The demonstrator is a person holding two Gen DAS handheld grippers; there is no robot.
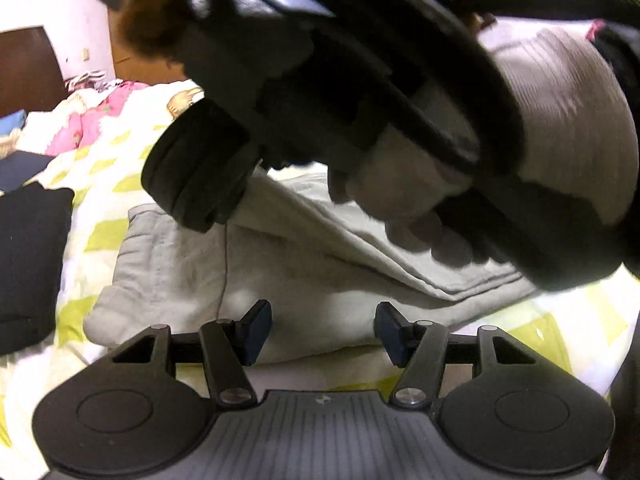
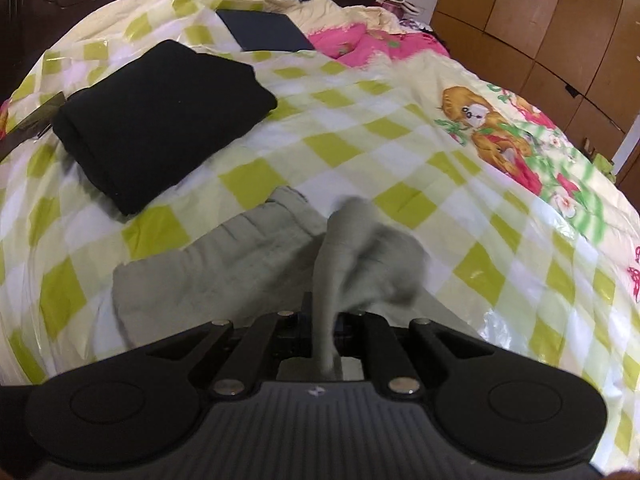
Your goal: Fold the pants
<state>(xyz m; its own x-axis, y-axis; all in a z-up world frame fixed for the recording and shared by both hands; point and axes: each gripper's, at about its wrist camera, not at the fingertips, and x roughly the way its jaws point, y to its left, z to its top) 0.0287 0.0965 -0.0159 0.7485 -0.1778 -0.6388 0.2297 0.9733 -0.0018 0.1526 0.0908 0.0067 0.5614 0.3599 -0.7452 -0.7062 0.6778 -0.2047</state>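
Pale grey-green pants (image 1: pixel 280 280) lie partly folded on the checked bedspread (image 1: pixel 104 160). My left gripper (image 1: pixel 322 330) is open and empty just above their near edge. The right gripper's black body (image 1: pixel 320 112) crosses the left wrist view above the pants, held by a hand in a white glove (image 1: pixel 560 120). In the right wrist view my right gripper (image 2: pixel 326 320) is shut on a bunched fold of the pants (image 2: pixel 352 248) and lifts it; the rest of the pants (image 2: pixel 208 280) lies flat to the left.
A folded black garment (image 2: pixel 160 120) lies on the bed to the left, also in the left wrist view (image 1: pixel 28 264). A dark flat item (image 2: pixel 264 32) and pink bedding (image 2: pixel 360 48) lie farther back. Wooden wardrobes (image 2: pixel 540 28) stand at right.
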